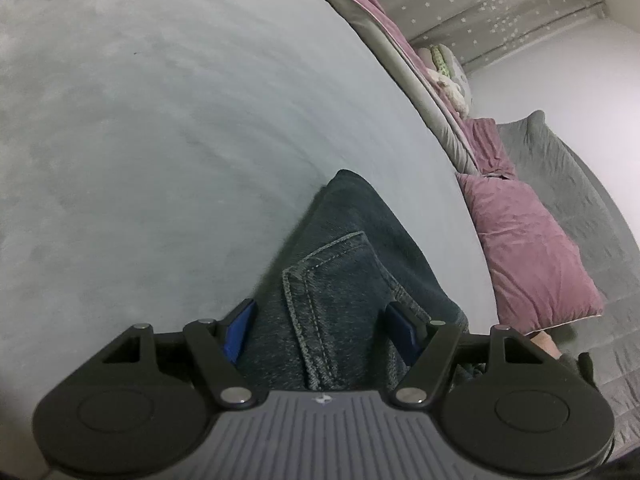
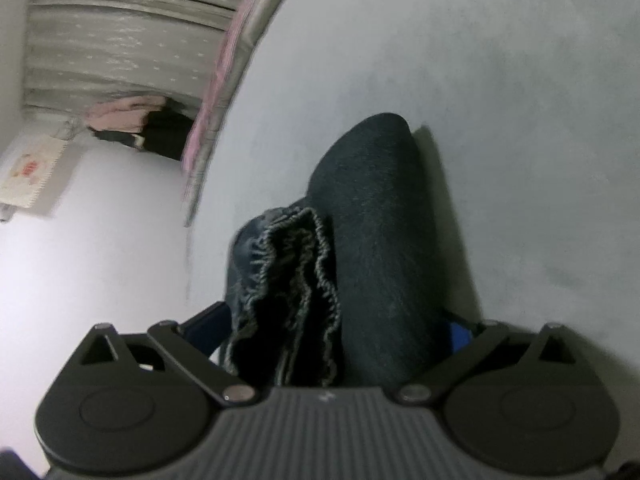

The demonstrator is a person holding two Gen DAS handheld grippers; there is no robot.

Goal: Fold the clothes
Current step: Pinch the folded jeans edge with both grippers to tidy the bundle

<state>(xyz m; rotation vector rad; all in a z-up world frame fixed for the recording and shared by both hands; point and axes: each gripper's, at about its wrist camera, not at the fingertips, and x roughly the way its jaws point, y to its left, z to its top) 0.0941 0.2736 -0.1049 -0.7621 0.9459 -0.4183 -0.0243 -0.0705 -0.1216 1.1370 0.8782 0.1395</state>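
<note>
At lower centre of the left view, the left gripper [image 1: 320, 330] is clenching the jeans [image 1: 340, 280] by the pocket, lifting them off the grey bed [image 1: 160, 120]. The right gripper [image 2: 340, 328] is seemingly gripping the bunched waistband, probably sharing the weight.

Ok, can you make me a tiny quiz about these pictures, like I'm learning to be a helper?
1. True or false: the left gripper has jeans between its fingers.
2. What colour is the cushion beside the grey surface? A green, B purple, C orange.
3. Fill in: the right gripper holds the jeans by a frayed ____.

Key: 1 true; 2 B; 3 hem.
</note>
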